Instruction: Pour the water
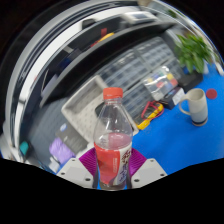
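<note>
Gripper [112,172]: clamping both pink pads onto bottle, holding it upright.
Bottle [113,135]: clear, red cap, showing red label.
Mug [196,104]: white, sitting right of bottle, well apart.

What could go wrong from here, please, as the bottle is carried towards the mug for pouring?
The bottle stands tall between the tool's pads, which grip only its lower labelled part; it may tip or slip when tilted. Its red cap appears still on, so no water would pour until it is removed. The white mug sits close to a potted plant and small items on the blue mat, so spills or knocks are possible.
</note>
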### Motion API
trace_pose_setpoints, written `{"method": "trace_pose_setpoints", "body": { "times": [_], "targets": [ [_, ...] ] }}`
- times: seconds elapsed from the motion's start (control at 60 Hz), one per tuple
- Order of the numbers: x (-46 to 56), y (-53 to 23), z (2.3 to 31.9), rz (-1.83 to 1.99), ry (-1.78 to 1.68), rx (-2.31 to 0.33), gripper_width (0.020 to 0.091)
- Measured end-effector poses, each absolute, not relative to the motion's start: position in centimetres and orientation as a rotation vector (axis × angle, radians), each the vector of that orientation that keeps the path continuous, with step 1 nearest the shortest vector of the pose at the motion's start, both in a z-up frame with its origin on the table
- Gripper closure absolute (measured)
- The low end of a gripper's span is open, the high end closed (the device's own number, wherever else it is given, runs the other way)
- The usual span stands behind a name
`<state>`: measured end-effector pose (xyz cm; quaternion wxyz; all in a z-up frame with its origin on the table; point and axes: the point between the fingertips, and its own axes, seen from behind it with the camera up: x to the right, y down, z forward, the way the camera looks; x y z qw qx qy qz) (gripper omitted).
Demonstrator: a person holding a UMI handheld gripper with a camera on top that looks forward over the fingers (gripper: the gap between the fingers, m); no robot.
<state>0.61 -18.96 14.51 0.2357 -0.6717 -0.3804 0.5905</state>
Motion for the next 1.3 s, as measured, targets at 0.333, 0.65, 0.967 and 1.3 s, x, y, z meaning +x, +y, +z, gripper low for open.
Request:
{"method": "trace_pose_setpoints", "body": {
  "times": [0.333, 0.65, 0.967, 1.3],
  "targets": [
    [-1.7, -6.8, 15.8, 1.933, -0.531, -2.438, 0.0723],
    [-2.4, -2.9, 15.5, 2.120, -0.011, -2.810, 0.0721],
    [-2.0, -2.8, 15.3, 2.087, -0.011, -2.916, 0.0724],
    [-3.3, 7.7, 23.0, 1.778, -0.855, -2.132, 0.0718]
  ]
}}
